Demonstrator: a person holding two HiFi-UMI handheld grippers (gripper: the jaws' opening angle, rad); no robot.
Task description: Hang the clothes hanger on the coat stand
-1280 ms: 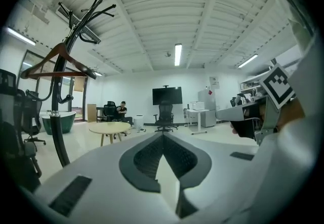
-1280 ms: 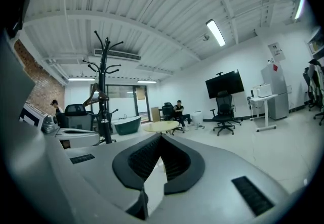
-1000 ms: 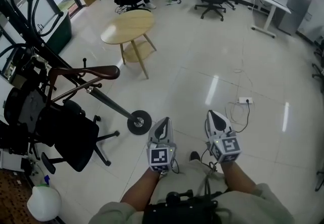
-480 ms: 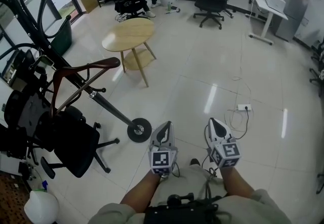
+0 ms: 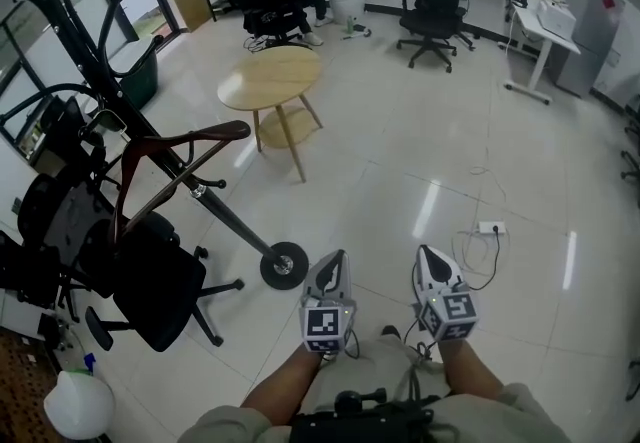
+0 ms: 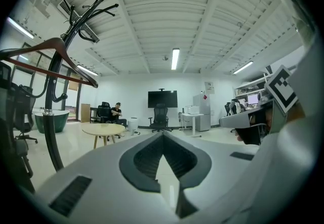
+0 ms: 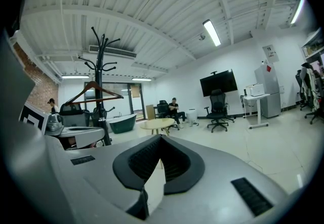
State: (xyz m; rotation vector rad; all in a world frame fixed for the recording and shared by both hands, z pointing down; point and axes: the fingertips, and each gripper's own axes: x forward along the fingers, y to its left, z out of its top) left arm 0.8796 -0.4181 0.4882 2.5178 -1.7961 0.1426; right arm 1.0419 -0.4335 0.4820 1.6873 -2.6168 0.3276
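Left gripper (image 5: 335, 259) and right gripper (image 5: 428, 253) are closed, empty. The brown wooden clothes hanger (image 5: 190, 138) looks light, rigid, probably slick; grasp one shoulder arm.

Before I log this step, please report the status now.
Left gripper, right gripper shut, empty. Hanger hangs on coat stand. Office chair beside the stand.
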